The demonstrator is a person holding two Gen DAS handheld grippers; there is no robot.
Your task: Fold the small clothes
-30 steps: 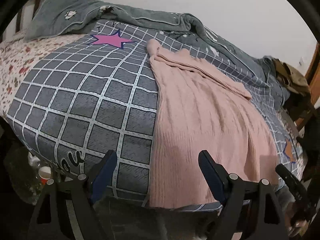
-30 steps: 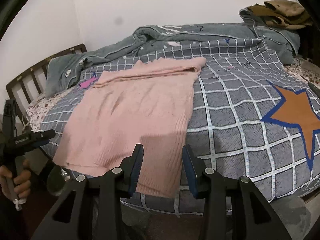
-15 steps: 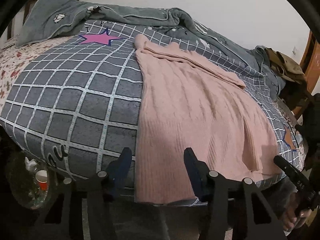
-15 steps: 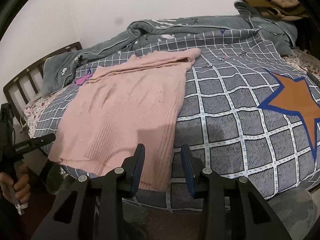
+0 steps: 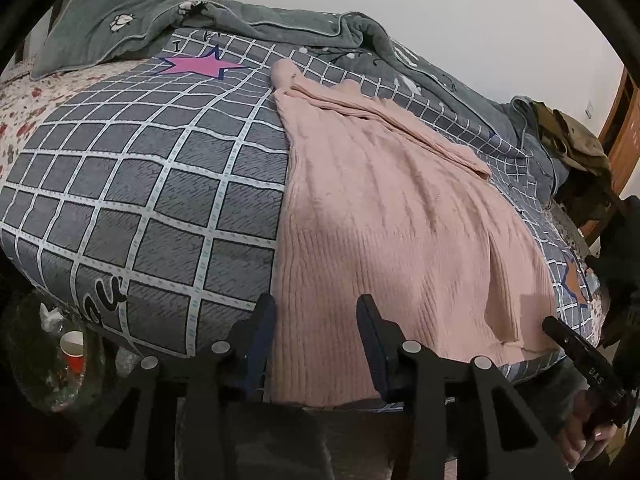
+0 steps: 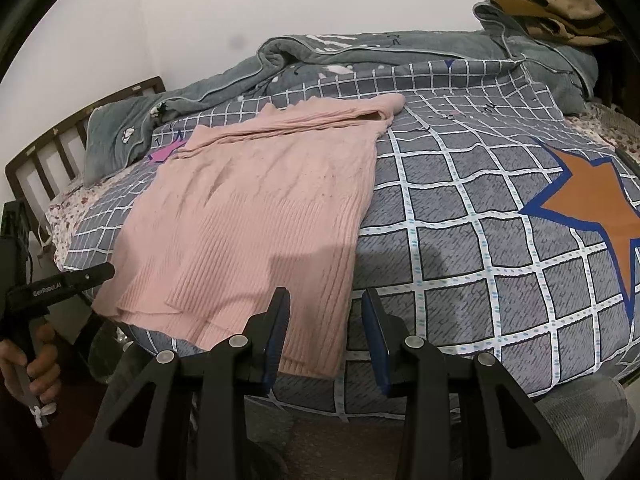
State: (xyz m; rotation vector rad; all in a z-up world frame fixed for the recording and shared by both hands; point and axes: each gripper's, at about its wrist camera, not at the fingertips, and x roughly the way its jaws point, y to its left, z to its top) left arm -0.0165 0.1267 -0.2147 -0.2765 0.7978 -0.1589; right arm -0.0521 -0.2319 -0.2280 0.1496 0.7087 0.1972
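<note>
Garment: pink knit sweater (image 5: 384, 216), one piece, ribbed at the hem, cable-like ridges up the body.
Lay: spread flat, hem toward the near edge of the bed, a sleeve folded across the far end.
Fold state: a lengthwise crease lifts one side into a loose flap near the hem; the rest lies smooth.
Place: on the grey checked duvet (image 5: 160, 208), the hem hanging slightly over the bed's near edge.
Duvet marks: pink star (image 5: 198, 66) beyond the sweater's far left corner; orange star (image 6: 596, 204) well apart to the right.
Behind: grey blanket (image 6: 360, 52) bunched along the wall, touching the duvet's far edge.
On the blanket's end: olive-brown clothes (image 6: 560, 16), piled.
Left gripper (image 5: 316, 340): jaws closing, the sweater's hem between them; pads not seen pressing on it.
Right gripper (image 6: 324, 336): jaws apart, the sweater's right hem corner between them, the pads clear of the cloth.
Floor container: clear plastic bag (image 5: 52, 364) beside the bed, holding a red paper cup (image 5: 74, 350) and crumpled tissue.
Headboard (image 6: 60, 144): dark wood, slatted.
</note>
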